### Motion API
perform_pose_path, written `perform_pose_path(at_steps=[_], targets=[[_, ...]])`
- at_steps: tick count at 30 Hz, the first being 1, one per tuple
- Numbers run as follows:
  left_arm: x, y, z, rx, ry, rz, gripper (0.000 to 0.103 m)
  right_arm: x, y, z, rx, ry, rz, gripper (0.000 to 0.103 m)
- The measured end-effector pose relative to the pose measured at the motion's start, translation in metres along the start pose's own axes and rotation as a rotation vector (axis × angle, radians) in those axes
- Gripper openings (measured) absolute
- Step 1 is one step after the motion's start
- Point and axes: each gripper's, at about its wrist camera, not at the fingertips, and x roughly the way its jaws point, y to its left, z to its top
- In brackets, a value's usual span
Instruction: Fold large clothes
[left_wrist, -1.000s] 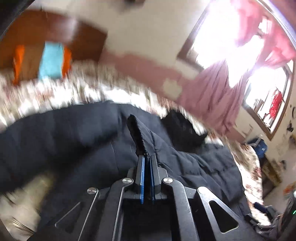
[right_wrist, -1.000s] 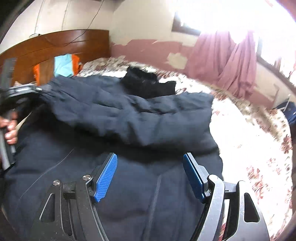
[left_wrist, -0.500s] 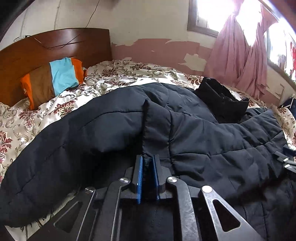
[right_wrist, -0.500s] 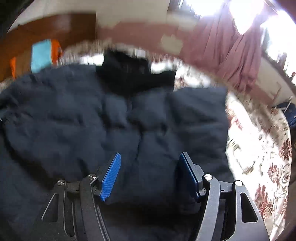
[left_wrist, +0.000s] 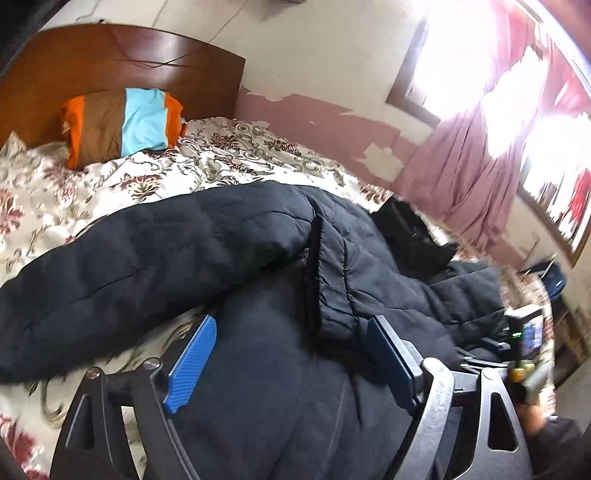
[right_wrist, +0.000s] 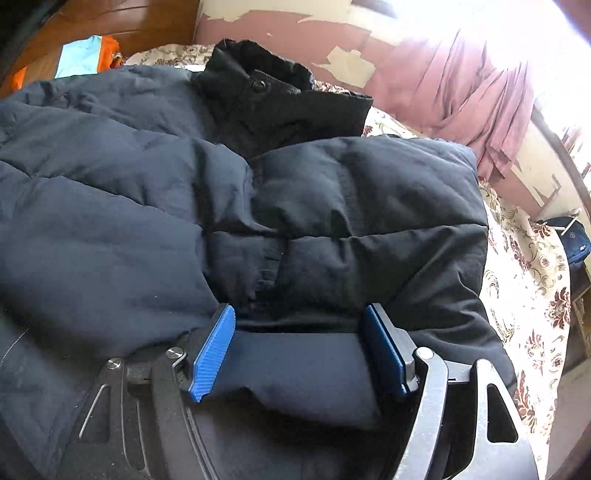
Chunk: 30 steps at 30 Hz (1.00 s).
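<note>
The left tool (left_wrist: 291, 363) is hovering low over the dark navy quilted puffer coat (left_wrist: 184, 254), its blue-padded fingers (left_wrist: 190, 363) spread wide and gripping nothing — a sleeve cuff is lying between them. The coat is sprawling across the floral-patterned bed (left_wrist: 155, 173). The right tool (right_wrist: 299, 352) is pointing toward the coat's black collar (right_wrist: 273, 99), likewise spread — its fingers are straddling a padded fold.
</note>
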Motion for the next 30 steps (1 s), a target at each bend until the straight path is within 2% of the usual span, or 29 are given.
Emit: perform_pose_path(at_steps=[2,4,8,11,15,19,24,28,30], targets=[[-0.019,0.019,-0.009,-0.056,-0.026,-0.020,0.094,-0.007,0.003,-0.003,-0.015,-0.016,-0.017,0.073],[-0.028,0.040,-0.018,-0.102,-0.046,-0.034,0.095,-0.013,0.004,-0.002,-0.036,-0.036,-0.037,0.077],[-0.027,0.094,-0.016,-0.270,0.011,-0.109,0.095,-0.046,0.012,0.000,-0.057,-0.090,-0.015,0.082],[-0.028,0.137,-0.021,-0.456,0.005,-0.165,0.096,-0.080,0.027,0.013,-0.071,-0.170,0.061,0.091],[-0.018,0.174,-0.036,-0.646,0.025,-0.194,0.097,-0.105,0.057,0.038,-0.070,-0.227,0.157,0.092],[-0.012,0.188,-0.041,-0.729,0.014,-0.220,0.097,-0.115,0.101,0.068,-0.061,-0.251,0.275,0.092],[-0.006,0.199,-0.032,-0.713,0.021,-0.214,0.097,-0.108,0.142,0.081,-0.028,-0.312,0.297,0.092],[-0.004,0.228,-0.030,-0.810,-0.030,-0.216,0.096,-0.077,0.164,0.085,0.090,-0.249,0.358,0.092],[-0.002,0.239,-0.028,-0.837,-0.038,-0.212,0.085,-0.061,0.172,0.083,0.121,-0.214,0.372,0.092]])
